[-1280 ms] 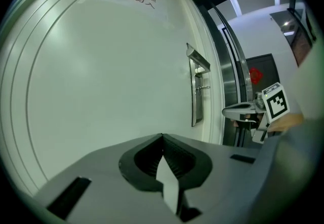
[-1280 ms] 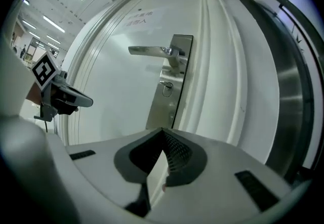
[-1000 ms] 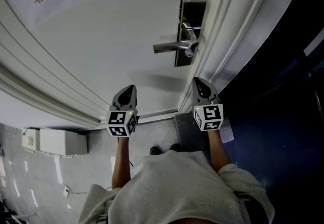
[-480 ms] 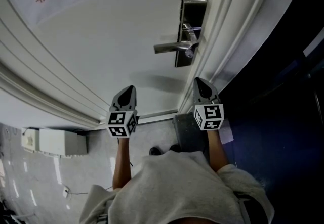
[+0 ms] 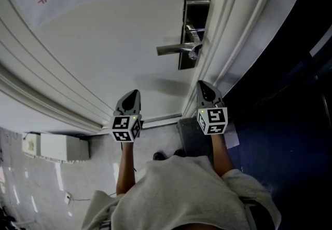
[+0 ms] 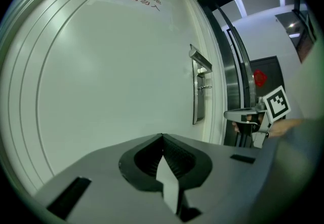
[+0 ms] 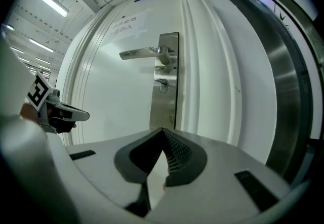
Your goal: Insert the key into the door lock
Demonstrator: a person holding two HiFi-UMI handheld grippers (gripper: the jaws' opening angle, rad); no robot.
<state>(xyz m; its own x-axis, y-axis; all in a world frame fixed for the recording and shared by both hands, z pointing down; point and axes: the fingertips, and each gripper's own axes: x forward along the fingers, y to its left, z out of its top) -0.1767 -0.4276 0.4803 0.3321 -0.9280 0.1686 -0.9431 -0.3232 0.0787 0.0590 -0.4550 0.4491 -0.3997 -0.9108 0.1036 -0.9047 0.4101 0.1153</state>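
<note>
While clenched empty beside the equally clenched left gripper (image 5: 136,92), steer the right gripper (image 5: 202,83) level toward the small silvery key (image 7: 161,84) apparently seated in the brushed-steel door lock (image 7: 164,104), well ahead.

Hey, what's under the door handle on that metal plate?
Just below the lever handle, a small metal piece with a ring, probably a key, sticks out of the lock plate. The keyhole behind it is covered and cannot be seen.
</note>
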